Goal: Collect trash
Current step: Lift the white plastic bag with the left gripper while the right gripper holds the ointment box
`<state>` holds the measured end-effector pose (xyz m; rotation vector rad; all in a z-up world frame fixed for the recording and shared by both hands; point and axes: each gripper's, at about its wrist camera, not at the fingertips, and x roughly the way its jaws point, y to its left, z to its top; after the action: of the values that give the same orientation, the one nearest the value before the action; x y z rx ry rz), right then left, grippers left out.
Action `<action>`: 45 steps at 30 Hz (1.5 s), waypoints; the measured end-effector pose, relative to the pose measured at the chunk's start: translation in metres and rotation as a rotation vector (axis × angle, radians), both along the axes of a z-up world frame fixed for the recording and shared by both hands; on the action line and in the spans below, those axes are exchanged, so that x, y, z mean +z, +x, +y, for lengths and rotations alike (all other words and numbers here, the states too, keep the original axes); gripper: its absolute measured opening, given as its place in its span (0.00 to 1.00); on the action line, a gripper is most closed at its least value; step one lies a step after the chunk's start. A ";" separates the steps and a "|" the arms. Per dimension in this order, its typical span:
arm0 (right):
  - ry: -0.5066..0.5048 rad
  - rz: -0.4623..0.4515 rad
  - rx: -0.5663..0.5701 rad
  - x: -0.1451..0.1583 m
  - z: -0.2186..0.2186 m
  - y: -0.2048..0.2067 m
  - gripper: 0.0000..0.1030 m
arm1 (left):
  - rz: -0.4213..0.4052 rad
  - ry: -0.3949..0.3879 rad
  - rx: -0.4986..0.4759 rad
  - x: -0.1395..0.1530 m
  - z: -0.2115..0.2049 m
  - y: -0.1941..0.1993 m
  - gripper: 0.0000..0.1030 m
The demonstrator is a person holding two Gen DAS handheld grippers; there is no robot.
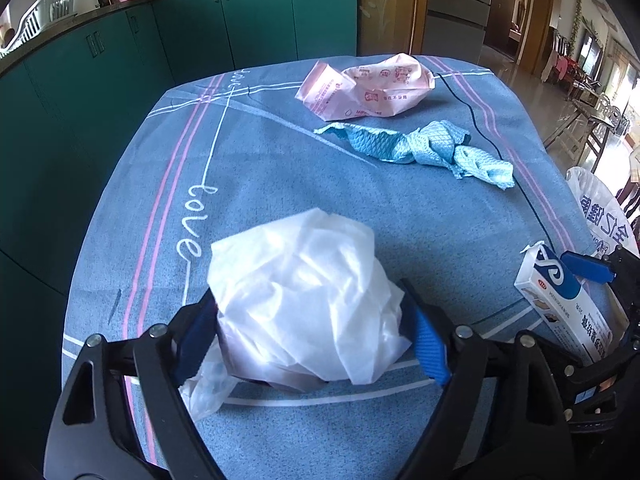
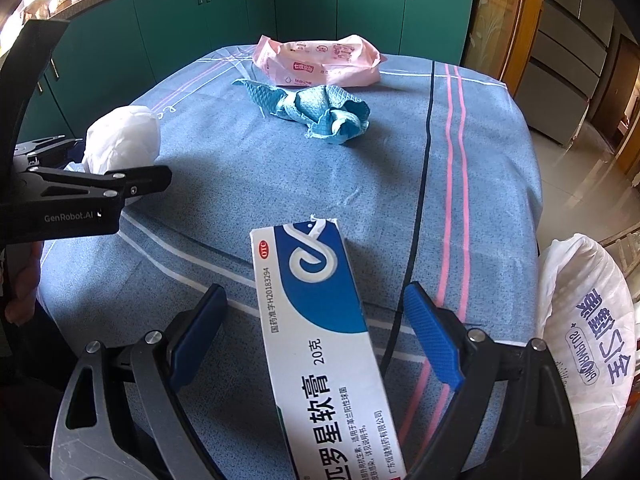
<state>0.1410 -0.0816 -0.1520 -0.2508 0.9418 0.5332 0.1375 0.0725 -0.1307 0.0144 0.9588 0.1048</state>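
— So, what have your hands got?
— My left gripper (image 1: 310, 336) is clamped on a crumpled white tissue wad (image 1: 304, 292) at the near edge of the blue tablecloth (image 1: 280, 176). My right gripper (image 2: 316, 332) stands wide around a medicine box (image 2: 320, 328), pads clear of it.
— Other trash?
— A blue rag (image 1: 420, 148) and a pink wrapper (image 1: 368, 88) lie farther back.

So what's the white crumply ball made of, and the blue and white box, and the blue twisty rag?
The white ball looks like soft tissue or thin non-woven paper: matte, with puffy creases. The box looks like thin glossy cardboard: flat printed faces, sharp edges, a torn flap. The blue rag seems to be a non-woven wipe cloth: a quilted diamond pattern, limp twists.
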 end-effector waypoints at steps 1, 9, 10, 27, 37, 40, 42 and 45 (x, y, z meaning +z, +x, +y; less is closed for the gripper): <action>0.000 0.000 0.000 0.000 0.000 0.000 0.86 | -0.001 0.002 -0.005 0.000 -0.001 0.001 0.79; 0.005 -0.004 0.001 0.001 -0.001 -0.001 0.83 | 0.006 -0.002 -0.021 -0.002 -0.004 -0.001 0.53; 0.010 -0.010 0.002 0.002 -0.001 -0.002 0.76 | 0.006 -0.005 -0.020 -0.002 -0.003 0.000 0.51; 0.043 -0.023 -0.006 0.009 -0.008 -0.008 0.45 | -0.074 -0.015 -0.017 0.027 -0.002 -0.022 0.47; 0.067 -0.065 -0.026 0.025 -0.017 -0.011 0.45 | -0.141 -0.021 -0.004 0.050 0.001 -0.039 0.47; 0.078 -0.077 -0.038 0.031 -0.022 -0.011 0.45 | -0.168 -0.021 -0.011 0.059 -0.002 -0.046 0.47; 0.083 -0.084 -0.048 0.033 -0.026 -0.010 0.45 | -0.184 -0.024 -0.017 0.064 -0.003 -0.049 0.47; 0.089 -0.088 -0.063 0.035 -0.032 -0.010 0.45 | -0.207 -0.030 -0.026 0.072 -0.005 -0.054 0.47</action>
<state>0.1308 -0.1133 -0.1167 -0.1622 0.8353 0.5005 0.0831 0.0674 -0.0585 -0.0115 0.7529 0.0667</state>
